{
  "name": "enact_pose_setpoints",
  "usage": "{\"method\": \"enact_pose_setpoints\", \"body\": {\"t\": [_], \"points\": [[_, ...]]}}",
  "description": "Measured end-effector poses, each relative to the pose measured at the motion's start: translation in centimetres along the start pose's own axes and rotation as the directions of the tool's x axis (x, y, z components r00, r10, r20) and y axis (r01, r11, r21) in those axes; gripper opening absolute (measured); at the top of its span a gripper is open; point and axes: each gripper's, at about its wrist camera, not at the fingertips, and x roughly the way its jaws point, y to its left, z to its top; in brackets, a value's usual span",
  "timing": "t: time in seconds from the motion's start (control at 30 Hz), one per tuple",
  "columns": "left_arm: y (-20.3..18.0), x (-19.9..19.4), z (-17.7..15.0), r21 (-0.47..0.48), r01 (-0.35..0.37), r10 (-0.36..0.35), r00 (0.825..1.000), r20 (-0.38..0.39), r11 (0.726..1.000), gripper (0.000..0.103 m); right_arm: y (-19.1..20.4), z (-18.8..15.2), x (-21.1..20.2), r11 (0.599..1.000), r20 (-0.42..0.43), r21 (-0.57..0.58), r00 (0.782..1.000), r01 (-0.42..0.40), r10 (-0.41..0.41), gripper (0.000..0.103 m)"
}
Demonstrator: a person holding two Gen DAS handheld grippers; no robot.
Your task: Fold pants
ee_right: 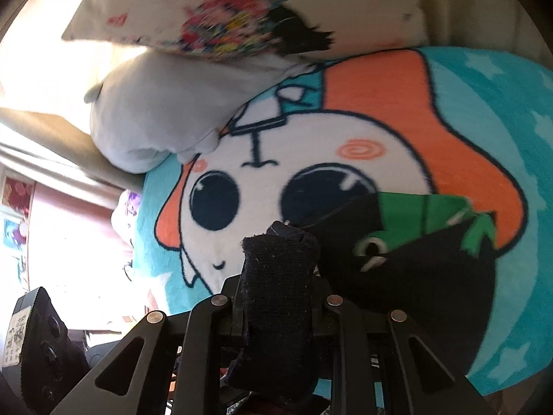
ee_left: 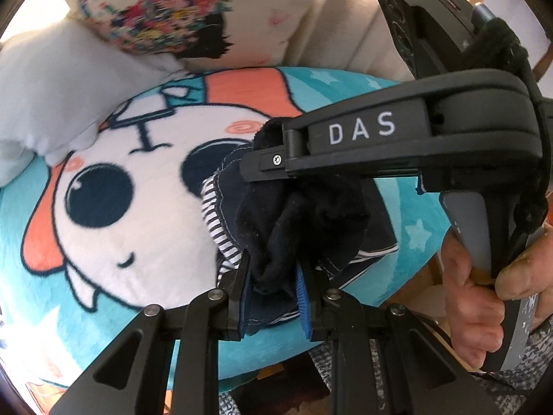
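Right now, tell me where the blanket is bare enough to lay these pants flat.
The cartoon face of the blanket is bare, bordered by the grey pillow and floral cushion behind. Crowded where the pants hang, bunched in the left gripper and right gripper.

White capital letters "DAS" are printed on the black side of the right gripper [ee_left: 273, 173], seen in the left wrist view; a white label [ee_right: 15, 337] with dark printed characters is fixed to a black device at the lower left of the right wrist view, its characters too small and blurred to read; no other legible text, number or brand appears in either view
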Motion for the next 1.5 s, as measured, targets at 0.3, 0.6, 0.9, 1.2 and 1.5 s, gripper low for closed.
{"method": "enact_pose_setpoints", "body": {"t": [0.3,0.6,0.9,1.2,1.5], "points": [[-3.4,1.7,1.5,0.046,-0.006,0.008,0.999,-0.032,0.999,0.021,-4.4,-0.1,-1.9,0.997,0.032,0.071,0.999,-0.032,0.030,0.023],[-4.3,3.0,2.3,0.017,0.020,-0.019,0.998,-0.064,1.000,0.021,-6.7,-0.1,-2.3,0.994,0.039,0.100,0.998,-0.052,0.048,0.024],[-4.3,3.8,3.0,-0.048,0.094,-0.098,0.991,-0.092,0.994,0.025,-8.9,-0.1,-2.3,0.989,0.052,0.140,0.998,-0.054,0.047,0.024],[-2.4,2.2,3.0,-0.126,0.148,-0.156,0.986,-0.051,0.981,0.044,-12.1,0.0,-3.4,0.975,0.100,0.221,0.994,0.024,-0.047,0.048],[1.7,2.9,2.4,-0.281,0.146,-0.166,0.985,-0.048,0.949,0.044,-12.6,-0.8,-9.1,0.978,0.287,0.197,0.958,-0.063,0.004,0.046]]}}
